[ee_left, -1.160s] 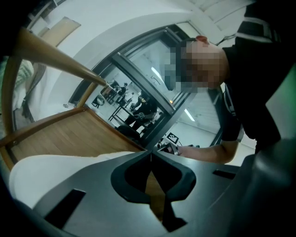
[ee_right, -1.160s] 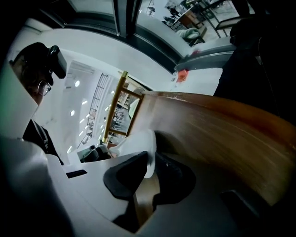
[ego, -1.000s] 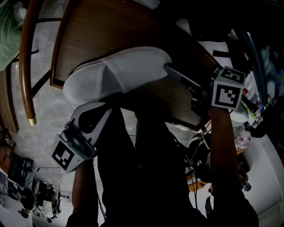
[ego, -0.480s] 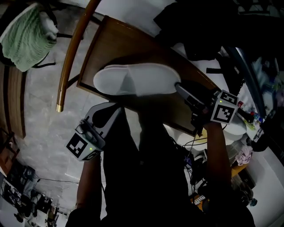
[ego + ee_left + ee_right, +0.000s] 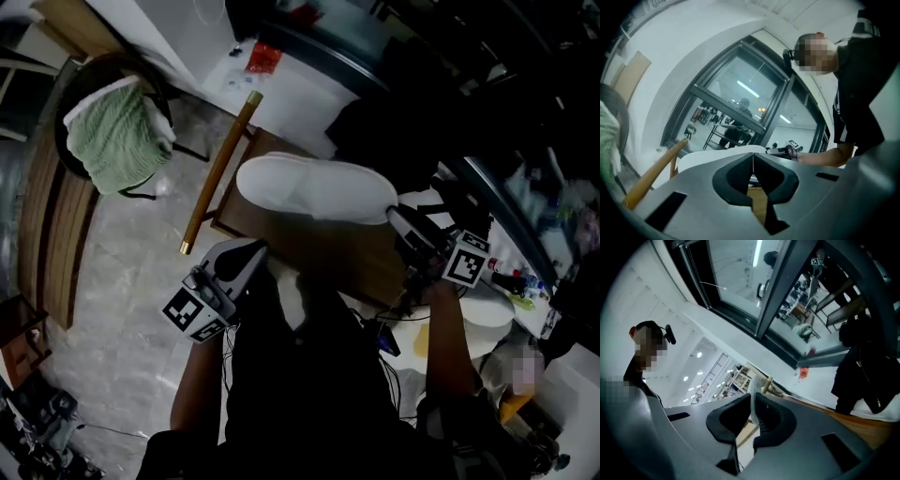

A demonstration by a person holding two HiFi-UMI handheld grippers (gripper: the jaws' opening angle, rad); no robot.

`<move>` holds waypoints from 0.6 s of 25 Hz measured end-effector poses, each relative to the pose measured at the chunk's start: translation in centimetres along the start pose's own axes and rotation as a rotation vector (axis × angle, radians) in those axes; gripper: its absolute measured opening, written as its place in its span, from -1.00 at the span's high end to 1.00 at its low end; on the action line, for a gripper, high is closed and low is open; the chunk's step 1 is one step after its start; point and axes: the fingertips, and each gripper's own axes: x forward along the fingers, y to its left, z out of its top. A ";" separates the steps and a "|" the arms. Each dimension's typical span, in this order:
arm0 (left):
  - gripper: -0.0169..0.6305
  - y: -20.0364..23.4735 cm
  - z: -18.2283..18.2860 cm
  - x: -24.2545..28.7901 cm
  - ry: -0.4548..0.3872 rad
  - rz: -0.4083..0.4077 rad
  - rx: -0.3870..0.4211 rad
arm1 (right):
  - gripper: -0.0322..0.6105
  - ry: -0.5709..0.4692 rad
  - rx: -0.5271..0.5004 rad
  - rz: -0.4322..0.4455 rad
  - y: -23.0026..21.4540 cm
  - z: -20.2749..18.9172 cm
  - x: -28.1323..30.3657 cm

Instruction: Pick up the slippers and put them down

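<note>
One white slipper hangs in the air above a brown wooden chair seat in the head view. My right gripper is shut on the slipper's right end. In the right gripper view a thin white edge of the slipper is pinched between the jaws of the right gripper. My left gripper sits just below the slipper's left half, apart from it. In the left gripper view the left gripper has its tips together with nothing between them, and the slipper shows beyond.
A curved wooden chair rail slants beside the seat. A green knitted cloth lies over a dark chair at the left. A white ledge with a red packet runs below a window. The grey marble floor lies below.
Both grippers have risen with the slipper, so the chair seat looks smaller and farther below. The slipper has swung from tilted to nearly level.
</note>
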 end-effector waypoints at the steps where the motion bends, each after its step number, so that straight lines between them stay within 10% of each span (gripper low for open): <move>1: 0.91 -0.6 1.5 0.1 -0.012 -0.011 0.023 | 0.77 -0.034 -0.004 0.017 1.1 1.0 -0.2; 15: 0.91 -5.7 18.4 -0.5 -0.119 -0.098 0.337 | 0.77 -0.329 -0.124 0.278 14.6 12.3 0.8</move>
